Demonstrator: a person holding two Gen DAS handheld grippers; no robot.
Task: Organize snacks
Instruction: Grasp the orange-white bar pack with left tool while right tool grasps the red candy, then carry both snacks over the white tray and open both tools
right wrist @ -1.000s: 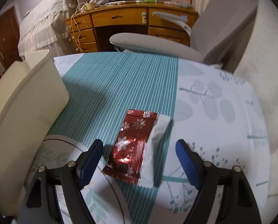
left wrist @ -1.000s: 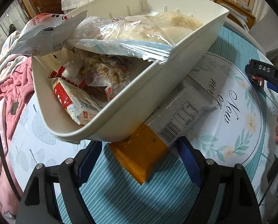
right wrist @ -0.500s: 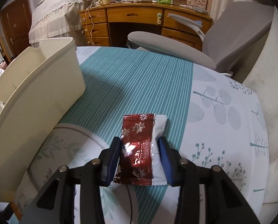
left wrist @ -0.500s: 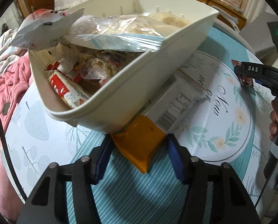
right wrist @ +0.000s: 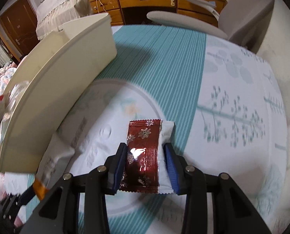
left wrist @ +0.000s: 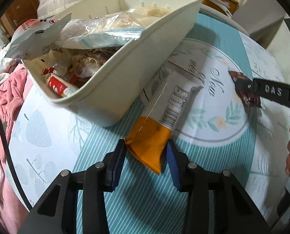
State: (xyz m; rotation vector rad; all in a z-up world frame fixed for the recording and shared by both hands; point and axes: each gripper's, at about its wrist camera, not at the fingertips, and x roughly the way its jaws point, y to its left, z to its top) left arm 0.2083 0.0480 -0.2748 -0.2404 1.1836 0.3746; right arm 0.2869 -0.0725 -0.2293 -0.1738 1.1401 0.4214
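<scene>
Orange-ended snack packet point(left wrist: 160, 115): light, soft, crinkly; lying at basket's point(left wrist: 113, 89) 5 o'clock, far end tucked under. Left gripper point(left wrist: 145, 156) pinching orange end. Right gripper point(right wrist: 144, 164) clamped on red foil packet point(right wrist: 143, 152).

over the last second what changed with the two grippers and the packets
Both grippers closed. The right gripper went from wide open to shut on the red snowflake packet and lifted it. The left gripper narrowed onto the orange end of the white packet, which lies beside the unmoved cream bin.
</scene>
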